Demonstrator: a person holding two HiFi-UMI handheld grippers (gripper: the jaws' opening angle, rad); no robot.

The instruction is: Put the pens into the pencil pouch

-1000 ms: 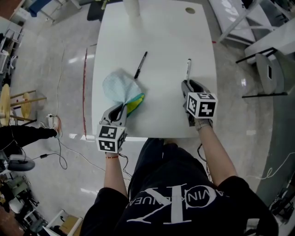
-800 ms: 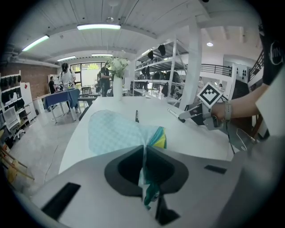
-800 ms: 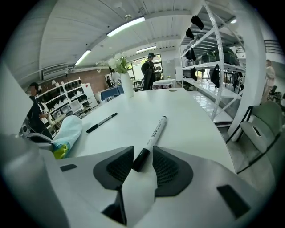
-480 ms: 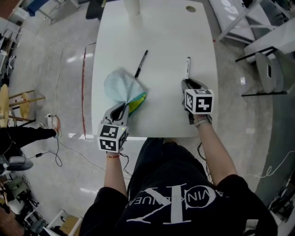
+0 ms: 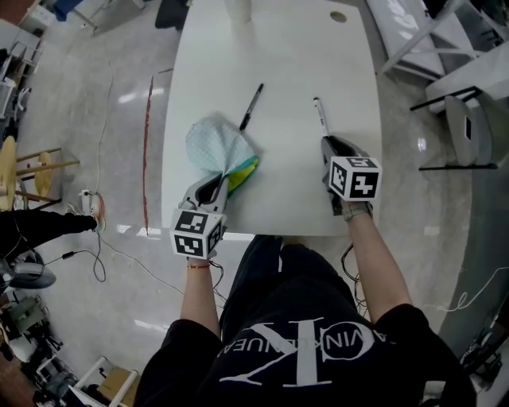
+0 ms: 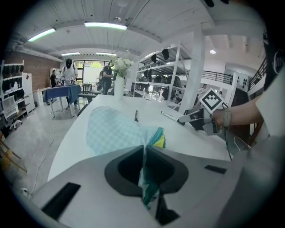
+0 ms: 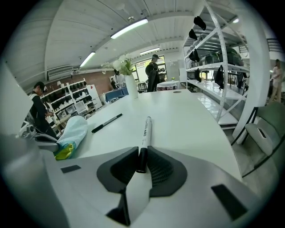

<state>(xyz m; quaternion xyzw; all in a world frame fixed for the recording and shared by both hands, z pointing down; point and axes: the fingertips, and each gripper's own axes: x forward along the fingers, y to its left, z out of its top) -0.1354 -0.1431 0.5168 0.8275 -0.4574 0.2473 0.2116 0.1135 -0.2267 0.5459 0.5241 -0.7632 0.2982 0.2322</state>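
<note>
A light blue checked pencil pouch [image 5: 215, 145] with a green-yellow lining [image 5: 247, 170] lies at the table's near left. My left gripper [image 5: 210, 191] is shut on its near edge, and the fabric shows pinched between the jaws of that gripper [image 6: 144, 165]. A black pen [image 5: 251, 106] lies just beyond the pouch. A white pen [image 5: 320, 117] with a black near end lies to the right. My right gripper [image 5: 329, 148] has its jaws closing, and that black end [image 7: 141, 159] sits between them, touched on both sides.
The white table [image 5: 286, 56] has a vase [image 5: 238, 9] and a round cable hole [image 5: 338, 16] at its far end. Its near edge runs just under both grippers. Metal shelving [image 7: 213, 58] stands right of the table, and people stand in the background.
The right gripper's jaws have drawn in around the near end of the white pen. The left gripper still holds the pouch in the same spot.
</note>
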